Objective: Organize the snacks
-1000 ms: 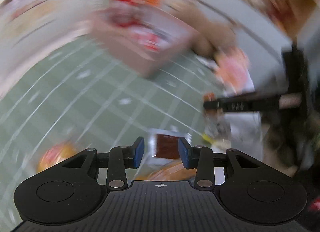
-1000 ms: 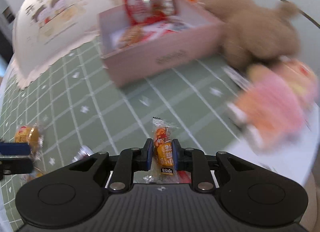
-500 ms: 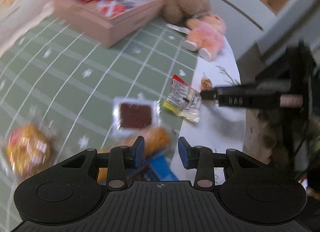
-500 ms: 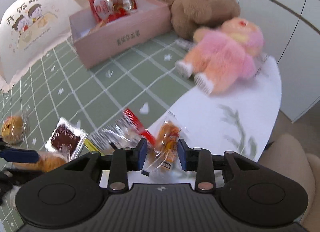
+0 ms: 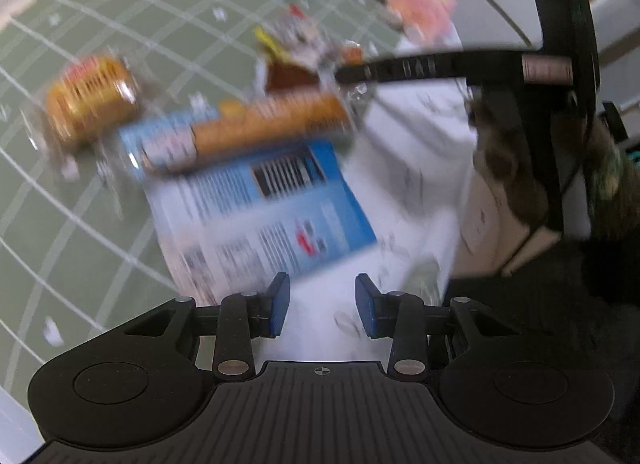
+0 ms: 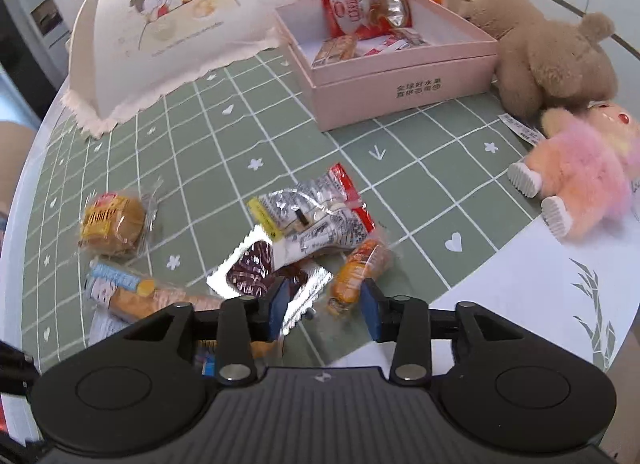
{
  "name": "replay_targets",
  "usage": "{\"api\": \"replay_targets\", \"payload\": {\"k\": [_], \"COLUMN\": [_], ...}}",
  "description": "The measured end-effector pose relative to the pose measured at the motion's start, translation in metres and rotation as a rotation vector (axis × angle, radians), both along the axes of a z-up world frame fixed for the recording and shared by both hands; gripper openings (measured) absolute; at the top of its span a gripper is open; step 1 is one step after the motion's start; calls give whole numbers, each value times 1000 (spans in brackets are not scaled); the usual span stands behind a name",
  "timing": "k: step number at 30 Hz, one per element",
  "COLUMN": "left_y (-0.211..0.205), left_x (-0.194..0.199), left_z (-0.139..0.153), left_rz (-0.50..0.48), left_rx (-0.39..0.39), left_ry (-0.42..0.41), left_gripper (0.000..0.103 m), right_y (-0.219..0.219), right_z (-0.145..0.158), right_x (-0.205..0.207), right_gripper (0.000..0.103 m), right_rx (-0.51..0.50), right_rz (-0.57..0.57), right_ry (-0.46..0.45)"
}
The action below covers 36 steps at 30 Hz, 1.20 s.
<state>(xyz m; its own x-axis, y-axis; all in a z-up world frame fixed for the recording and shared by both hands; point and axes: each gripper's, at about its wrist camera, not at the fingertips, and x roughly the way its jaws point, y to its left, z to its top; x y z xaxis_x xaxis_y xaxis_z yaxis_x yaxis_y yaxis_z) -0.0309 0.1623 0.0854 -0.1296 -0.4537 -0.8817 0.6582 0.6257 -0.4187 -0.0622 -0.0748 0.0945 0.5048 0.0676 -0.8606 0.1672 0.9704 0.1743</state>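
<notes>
**Trainee:** Where did the snacks lie at this moment?

**Operator:** I saw a loose cluster on the near part of the green checked tablecloth. A small orange sausage packet lay just ahead of my right gripper, whose jaws stood apart and held nothing. To its left lay a dark brown packet, partly under a crumpled black-and-white wrapper. Further left were a round cake in clear film and a long biscuit stick. The pink box, far and right of centre, already held a red bag and other packets.

**Trainee:** And the left tool?

**Operator:** My left gripper was likewise open and empty, above a blue leaflet; that view was blurred.

**Trainee:** What could have gone wrong from there?

**Operator:** I judged that closing the right jaws might catch the foil edge of the dark packet alongside the sausage. The slick film could also slip out. The two tools worked close together and might collide.
</notes>
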Motion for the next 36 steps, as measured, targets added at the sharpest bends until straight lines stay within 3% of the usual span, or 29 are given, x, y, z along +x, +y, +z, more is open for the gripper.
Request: {"api": "replay_targets", "payload": {"k": [4,6,11,14,17,22,25,29,31,34,36], "left_y": [3,8,33,46,40,-1,-15,-21,-26,-37,-41], "left_x": [-4,2,54,84,94,98,114,133,135,127,124], "left_z": [-8,1,28,32,32,15,9,8,7,5,4], "left_rz": [31,50,247,325,218,-15,40,142,102,-42,-107], "left_rx": [18,-15,-87,12,89,204,169,95,110,130,147], "left_ry": [14,3,-131,-242,-364,-579,-565,-478,-471,-485,-503], "left_gripper": [35,33,33,34,34,36,45,54,56,65,68], "right_y": [-2,-2,3,6,8,7,9,8,7,1,-1], "right_z": [-3,-3,-1,3,5,-1,-1,-6,-9,-16,-18], "right_x": [-9,-14,-26,-34,-40,-40,-41,-41,-43,-43,-44], "right_gripper": [42,42,43,44,50,50,50,50,50,50,58], "right_rx": [5,13,-30,-82,-123,-117,-124,-116,-108,-79,-74], "right_rz": [-10,-24,-32,-6,0,-2,5,3,-4,-33,-48], "right_ry": [32,34,25,18,9,39,44,53,54,67,55]}}
